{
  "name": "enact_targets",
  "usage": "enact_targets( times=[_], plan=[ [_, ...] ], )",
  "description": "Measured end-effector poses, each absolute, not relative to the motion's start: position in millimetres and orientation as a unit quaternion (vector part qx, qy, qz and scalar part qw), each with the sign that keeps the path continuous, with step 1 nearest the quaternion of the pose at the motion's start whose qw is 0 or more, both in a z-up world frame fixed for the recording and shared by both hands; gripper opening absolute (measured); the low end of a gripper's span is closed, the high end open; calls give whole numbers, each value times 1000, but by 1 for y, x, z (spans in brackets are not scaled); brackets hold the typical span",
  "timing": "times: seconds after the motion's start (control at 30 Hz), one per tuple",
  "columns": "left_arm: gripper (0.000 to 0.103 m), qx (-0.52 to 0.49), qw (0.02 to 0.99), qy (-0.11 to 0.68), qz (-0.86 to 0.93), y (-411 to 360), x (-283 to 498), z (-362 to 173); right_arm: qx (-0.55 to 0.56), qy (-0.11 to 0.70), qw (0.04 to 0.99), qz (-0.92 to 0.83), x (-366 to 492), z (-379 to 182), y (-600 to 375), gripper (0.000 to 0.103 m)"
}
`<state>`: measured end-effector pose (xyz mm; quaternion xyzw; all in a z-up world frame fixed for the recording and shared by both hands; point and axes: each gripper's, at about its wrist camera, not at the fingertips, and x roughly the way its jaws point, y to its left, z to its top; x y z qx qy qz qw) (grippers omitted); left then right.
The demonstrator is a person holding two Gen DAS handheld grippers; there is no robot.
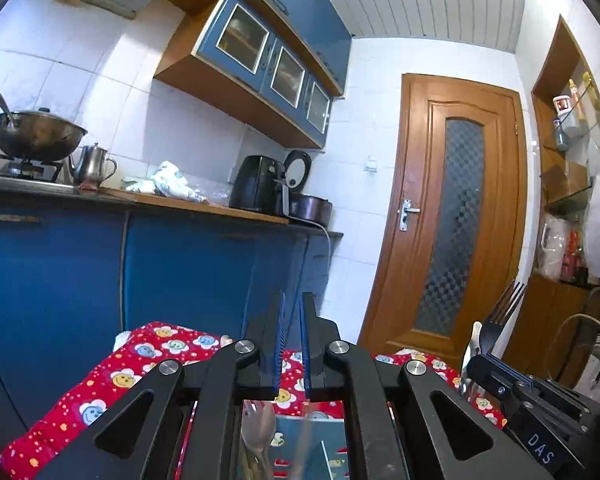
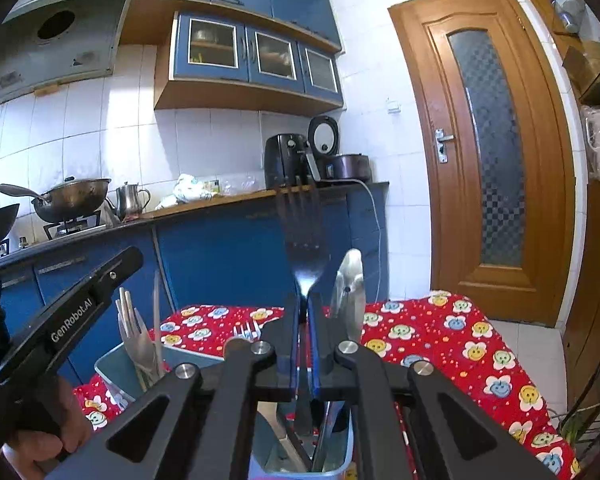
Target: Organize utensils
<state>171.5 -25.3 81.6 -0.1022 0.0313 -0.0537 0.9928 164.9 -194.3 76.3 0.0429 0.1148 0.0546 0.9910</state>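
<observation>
Your right gripper (image 2: 305,300) is clamped on a dark fork (image 2: 302,236), tines up, above a light blue utensil holder (image 2: 112,368) on the red flowered cloth (image 2: 440,332). Your left gripper (image 1: 292,304) is closed on nothing. Far behind stands the blue kitchen counter (image 2: 220,240).

Upright steel fork (image 2: 305,240) above holder (image 2: 332,474)

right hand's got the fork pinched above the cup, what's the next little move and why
Probably lower the right gripper a little further before letting go. Its fingers are shut on the fork, tines up, and the handle hangs over the utensil cup directly beneath, where other utensils already stand. Releasing now risks it tipping rather than sliding in.
</observation>
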Motion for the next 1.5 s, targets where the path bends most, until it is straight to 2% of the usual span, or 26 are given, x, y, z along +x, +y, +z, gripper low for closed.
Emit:
enact_targets(
  times=[0.1, 0.17, 0.27, 0.7, 1.0, 1.07, 1.13, 1.27, 1.5],
  plan=[
    [7, -103, 993, 34, -54, -24, 170, 82, 53, 126, 989, 61, 166, 73, -197, 9],
    [9, -101, 993, 37, -55, -24, 171, 82, 60, 132, 987, 64, 168, 73, -198, 26],
    [18, -97, 993, 50, -51, -24, 171, 85, 71, 131, 986, 76, 165, 75, -199, 36],
    [19, -69, 993, 81, -47, -13, 119, 115, 73, 124, 986, 82, 119, 111, -190, 42],
    [19, -59, 989, 130, -45, 2, 67, 120, 78, 122, 986, 84, 62, 130, -185, 47],
    [23, -60, 988, 138, -45, 5, 57, 120, 78, 124, 986, 85, 50, 132, -184, 51],
    [34, -62, 986, 145, -46, 8, 48, 119, 76, 130, 985, 87, 40, 132, -182, 54],
    [42, -50, 986, 154, -48, 10, 25, 116, 66, 144, 984, 85, 19, 124, -175, 63],
    [74, -23, 983, 177, -51, 6, -6, 100, 69, 164, 981, 80, -10, 108, -172, 82]
  ],
)
